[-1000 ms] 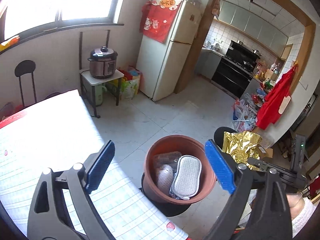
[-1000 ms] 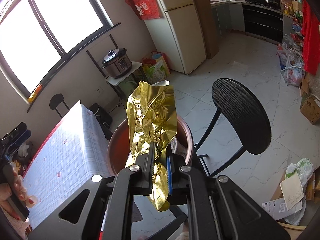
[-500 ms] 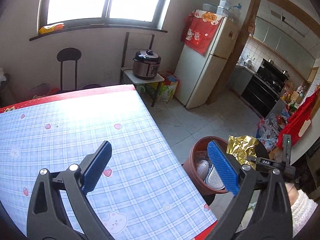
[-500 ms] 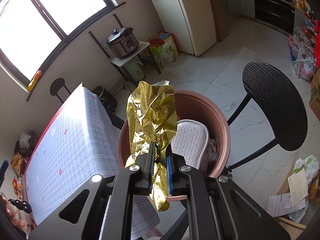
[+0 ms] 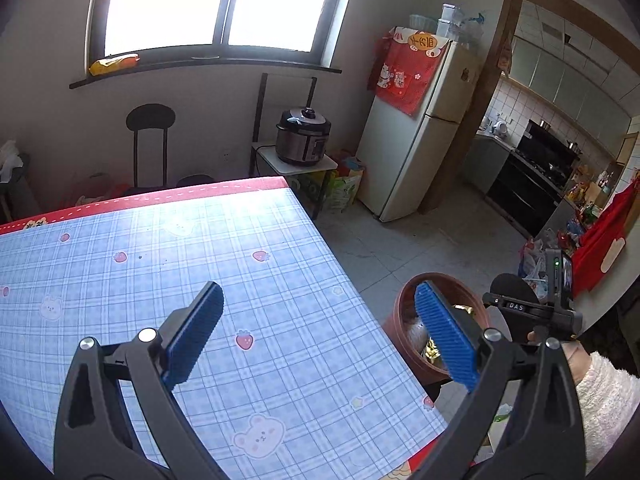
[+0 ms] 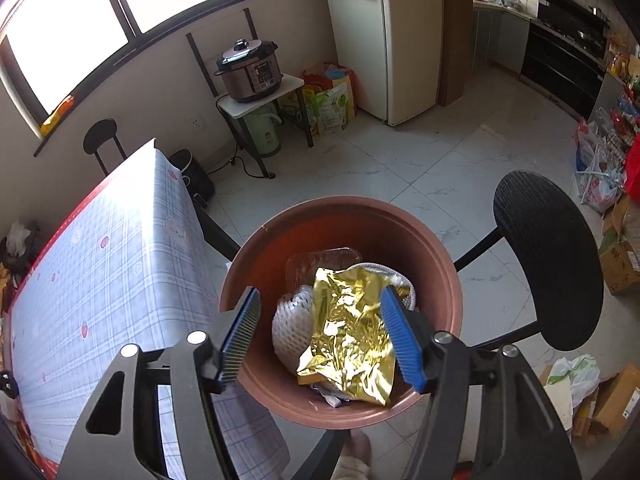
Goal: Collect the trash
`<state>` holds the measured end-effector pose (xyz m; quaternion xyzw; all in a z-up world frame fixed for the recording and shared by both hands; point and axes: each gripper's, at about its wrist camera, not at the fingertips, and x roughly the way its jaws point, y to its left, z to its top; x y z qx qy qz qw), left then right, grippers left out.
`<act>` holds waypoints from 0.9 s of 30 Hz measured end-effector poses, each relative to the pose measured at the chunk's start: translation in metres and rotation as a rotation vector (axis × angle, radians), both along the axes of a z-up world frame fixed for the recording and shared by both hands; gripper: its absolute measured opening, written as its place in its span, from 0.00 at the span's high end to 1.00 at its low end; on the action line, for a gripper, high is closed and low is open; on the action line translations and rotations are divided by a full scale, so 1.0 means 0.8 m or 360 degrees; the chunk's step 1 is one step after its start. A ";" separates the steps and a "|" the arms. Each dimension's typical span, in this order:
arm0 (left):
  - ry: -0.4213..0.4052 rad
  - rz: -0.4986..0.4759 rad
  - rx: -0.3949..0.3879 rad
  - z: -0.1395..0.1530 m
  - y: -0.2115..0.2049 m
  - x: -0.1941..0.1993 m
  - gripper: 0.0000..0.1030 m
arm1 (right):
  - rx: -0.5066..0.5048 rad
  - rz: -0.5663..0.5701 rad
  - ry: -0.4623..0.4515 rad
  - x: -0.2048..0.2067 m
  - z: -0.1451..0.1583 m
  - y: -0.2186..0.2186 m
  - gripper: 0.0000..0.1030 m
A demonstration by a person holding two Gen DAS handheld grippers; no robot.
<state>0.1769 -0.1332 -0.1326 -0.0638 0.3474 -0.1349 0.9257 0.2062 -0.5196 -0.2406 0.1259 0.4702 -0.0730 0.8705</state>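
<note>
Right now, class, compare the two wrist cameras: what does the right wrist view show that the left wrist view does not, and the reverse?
Only the right wrist view shows the brown bin's contents: gold foil wrapper on top, white foam net beside it, below the open right claw.

Only the left wrist view shows the open left claw above the tablecloth.

Both show the rice cooker, fridge, tablecloth and bin.

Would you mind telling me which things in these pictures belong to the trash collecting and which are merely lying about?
Part of the job:
gold foil wrapper
brown tub holding the trash
white foam net
right hand-held gripper, open above the tub
left hand-held gripper, open over the table

Just lying about:
rice cooker
fridge
black stool
</note>
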 end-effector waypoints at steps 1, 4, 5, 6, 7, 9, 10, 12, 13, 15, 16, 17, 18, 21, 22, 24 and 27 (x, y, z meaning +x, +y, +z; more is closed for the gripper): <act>-0.0008 -0.0005 -0.0005 0.002 0.000 -0.001 0.08 | -0.0029 -0.0010 -0.0015 -0.004 0.011 0.002 0.26; -0.0022 -0.0036 -0.0014 0.011 0.002 -0.003 0.07 | -0.0075 -0.0039 -0.0079 -0.020 0.044 0.008 0.13; -0.0036 -0.0048 -0.0008 0.016 0.003 -0.004 0.07 | -0.0098 -0.0042 -0.0095 -0.026 0.055 0.012 0.08; -0.0051 -0.0059 -0.0001 0.020 0.004 -0.006 0.06 | -0.0115 -0.0035 -0.0115 -0.032 0.065 0.016 0.07; -0.0069 -0.0070 0.0010 0.024 0.006 -0.008 0.06 | -0.0137 -0.0032 -0.0136 -0.038 0.077 0.021 0.05; -0.0093 -0.0084 0.0028 0.033 0.008 -0.010 0.06 | -0.0181 -0.0043 -0.0172 -0.050 0.097 0.030 0.06; -0.0100 -0.0083 0.0032 0.036 0.011 -0.011 0.06 | -0.0194 -0.0051 -0.0191 -0.057 0.107 0.035 0.06; -0.0106 -0.0080 0.0035 0.042 0.016 -0.014 0.06 | -0.0213 -0.0071 -0.0225 -0.070 0.127 0.045 0.05; -0.0114 -0.0083 0.0033 0.046 0.019 -0.016 0.06 | -0.0229 -0.0086 -0.0240 -0.078 0.136 0.050 0.05; -0.0134 -0.0094 0.0042 0.053 0.022 -0.022 0.06 | -0.0264 -0.0113 -0.0251 -0.091 0.152 0.063 0.06; -0.0142 -0.0096 0.0060 0.056 0.022 -0.024 0.06 | -0.0276 -0.0124 -0.0253 -0.097 0.159 0.068 0.06; -0.0143 -0.0102 0.0083 0.058 0.021 -0.027 0.06 | -0.0285 -0.0133 -0.0254 -0.103 0.166 0.075 0.06; -0.0140 -0.0114 0.0107 0.059 0.020 -0.029 0.06 | -0.0287 -0.0139 -0.0252 -0.108 0.171 0.079 0.05; -0.0132 -0.0156 0.0150 0.063 0.015 -0.035 0.06 | -0.0287 -0.0151 -0.0245 -0.128 0.184 0.095 0.05; -0.0136 -0.0166 0.0152 0.064 0.014 -0.038 0.06 | -0.0288 -0.0152 -0.0252 -0.135 0.189 0.100 0.05; -0.0139 -0.0197 0.0129 0.066 0.013 -0.044 0.06 | -0.0323 -0.0159 -0.0271 -0.148 0.197 0.111 0.05; -0.0183 -0.0221 0.0076 0.074 0.013 -0.056 0.06 | -0.0407 -0.0166 -0.0315 -0.167 0.211 0.129 0.05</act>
